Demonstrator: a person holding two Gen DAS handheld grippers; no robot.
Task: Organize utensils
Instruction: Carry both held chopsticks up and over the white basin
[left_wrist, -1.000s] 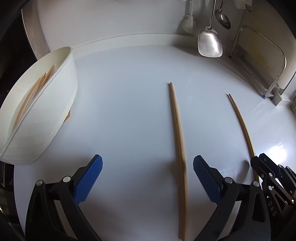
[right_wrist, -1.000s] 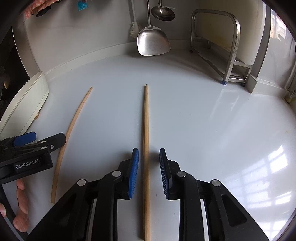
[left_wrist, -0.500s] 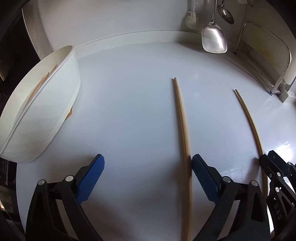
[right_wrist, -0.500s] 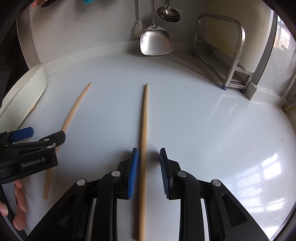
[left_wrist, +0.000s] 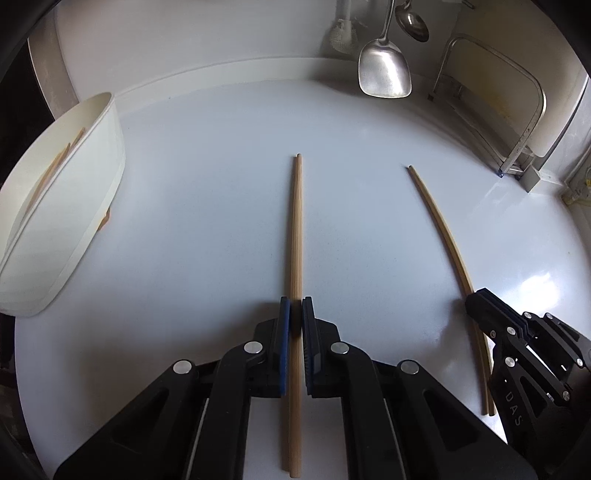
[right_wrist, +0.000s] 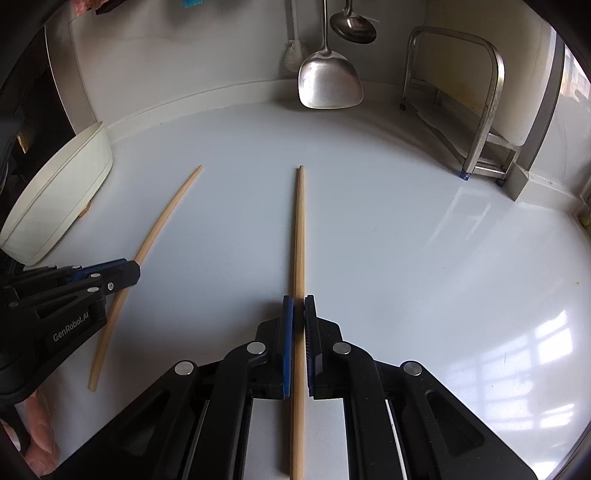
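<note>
Chopsticks of pale, slender wood lie well apart on a white countertop (left_wrist: 221, 184): left gripper (left_wrist: 295, 314) pinches the left chopstick (left_wrist: 296, 229), right gripper (right_wrist: 298, 314) pinches the right chopstick (right_wrist: 299, 229). White tub (left_wrist: 92, 177), far left, holds more chopsticks (left_wrist: 55, 166).

We see matt wooden chopsticks (left_wrist: 296, 236) on a glossy white countertop (left_wrist: 207, 206), a shiny metal spatula (left_wrist: 384, 74) at one o'clock, and a smooth white plastic tub (left_wrist: 92, 166) at nine.

left tool (left_wrist: 296, 317): black, blue pads, silver screws | right tool (right_wrist: 298, 314): same, "GenRobot.AI" lettering
</note>
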